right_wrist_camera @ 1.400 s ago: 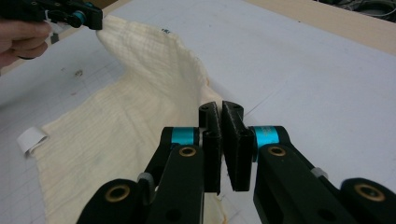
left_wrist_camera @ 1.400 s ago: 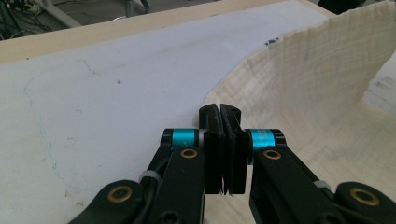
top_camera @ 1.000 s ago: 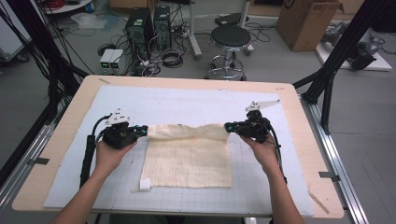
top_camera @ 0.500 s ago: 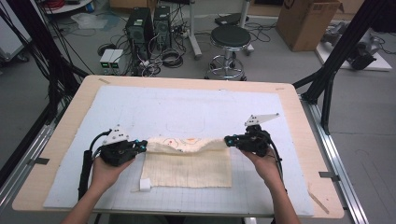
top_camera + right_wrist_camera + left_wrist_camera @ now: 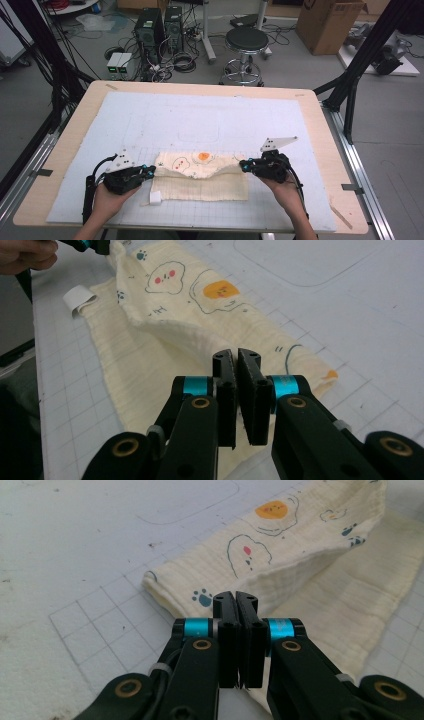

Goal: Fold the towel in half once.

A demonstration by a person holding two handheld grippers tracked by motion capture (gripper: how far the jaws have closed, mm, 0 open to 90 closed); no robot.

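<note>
While both my left claw (image 5: 150, 171) and right claw (image 5: 243, 165) pinch the cloth (image 5: 202, 175) corners, I'd lower evenly, matching the near edge.

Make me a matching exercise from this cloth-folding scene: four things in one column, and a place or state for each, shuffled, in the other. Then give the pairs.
Things
1. left gripper
2. right gripper
3. white tag
4. stool

Places or states
A. on the floor beyond the table's far edge
B. shut on the cloth's right end
C. sticking out at the cloth's near left corner
D. shut on the cloth's left end

Pairs: 1-D, 2-B, 3-C, 4-A
</note>
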